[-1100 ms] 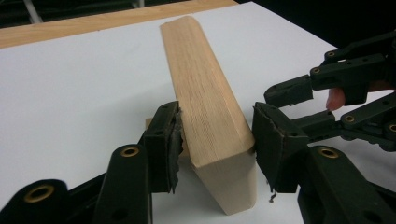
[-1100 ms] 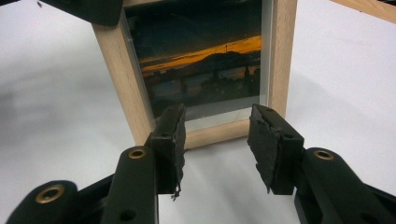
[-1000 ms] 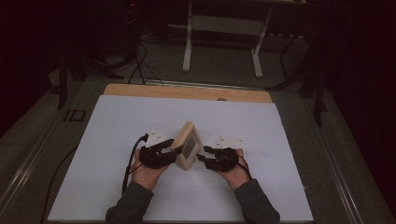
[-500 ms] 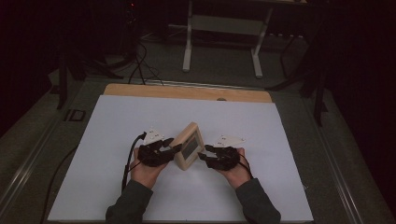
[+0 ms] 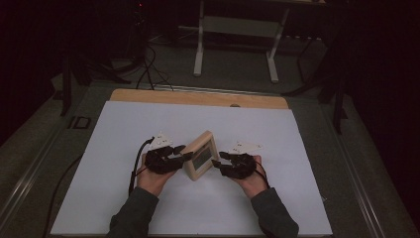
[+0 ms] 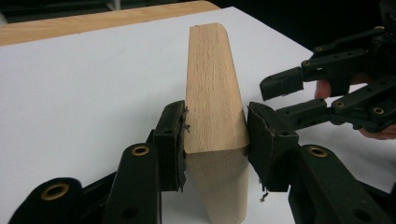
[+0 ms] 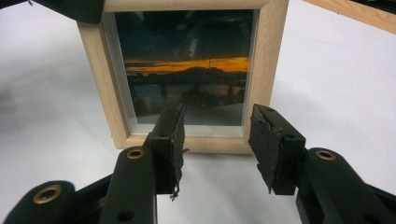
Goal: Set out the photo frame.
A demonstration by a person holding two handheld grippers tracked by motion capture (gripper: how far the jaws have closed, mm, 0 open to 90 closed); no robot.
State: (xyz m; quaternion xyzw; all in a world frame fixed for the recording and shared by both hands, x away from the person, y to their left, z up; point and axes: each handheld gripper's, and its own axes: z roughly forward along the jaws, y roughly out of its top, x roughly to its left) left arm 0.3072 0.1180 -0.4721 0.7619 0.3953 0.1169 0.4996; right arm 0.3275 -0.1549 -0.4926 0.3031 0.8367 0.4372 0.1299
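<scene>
In the right gripper view the top edge cuts off the upper rail of the light wooden picture frame (image 7: 187, 74); its back is hidden. In the left gripper view the black right gripper (image 6: 280, 95) runs off the right edge, and the frame's glazed front faces away

Dim lab or test room, set up for recording. White work table (image 5: 148, 124) with a wooden far edge (image 5: 198, 97), lit alone amid darkness. Grey floor around it. Metal stand legs (image 5: 199, 49) at far centre. Loose black cables (image 5: 148, 69) trailing over the floor at far left. No household furnishings.
</scene>
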